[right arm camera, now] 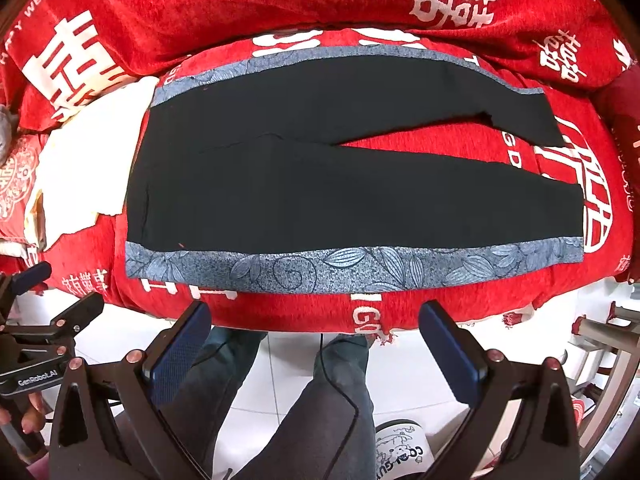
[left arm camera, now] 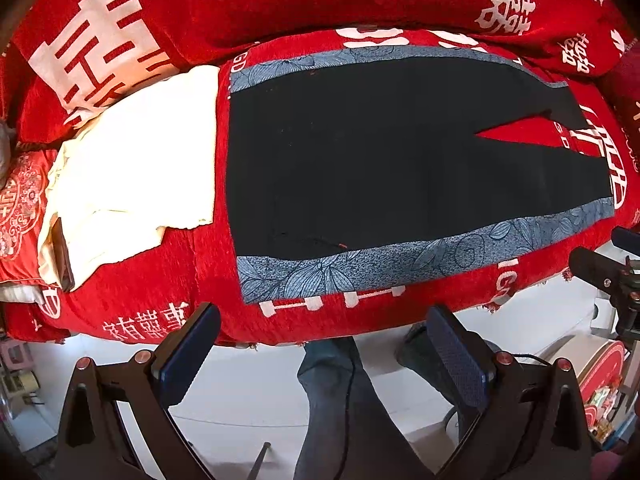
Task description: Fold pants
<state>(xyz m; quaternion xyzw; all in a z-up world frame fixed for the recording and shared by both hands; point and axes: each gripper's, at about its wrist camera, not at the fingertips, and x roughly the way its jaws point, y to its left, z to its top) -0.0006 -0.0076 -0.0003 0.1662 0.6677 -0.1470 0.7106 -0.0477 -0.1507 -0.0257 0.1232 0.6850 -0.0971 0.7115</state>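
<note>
I see the black pants [right arm camera: 340,200] lying flat on the red sofa cover [right arm camera: 280,312]. They have a blue leaf band [right arm camera: 360,268] along the side close to me and another along the far side. The waist is on the left and the 2 legs point to the right. The legs split apart near the right end, and red cloth shows in the gap between them.

My left gripper [left arm camera: 320,356] is spread wide and holds nothing. It hangs in front of the sofa edge, above the white floor, apart from the pants. My right gripper [right arm camera: 316,348] is spread wide too and holds nothing. It also hangs in front of the sofa edge, not touching the pants.

A cream cloth [left arm camera: 132,168] lies on the sofa just beside the waist, on the left. It touches or nearly touches the pants there; I cannot tell which. The person's legs in grey jeans [right arm camera: 320,412] stand on the white floor tiles [right arm camera: 420,376] below both grippers. A white slipper [right arm camera: 404,448] with a drawing on it shows by the right leg.
</note>
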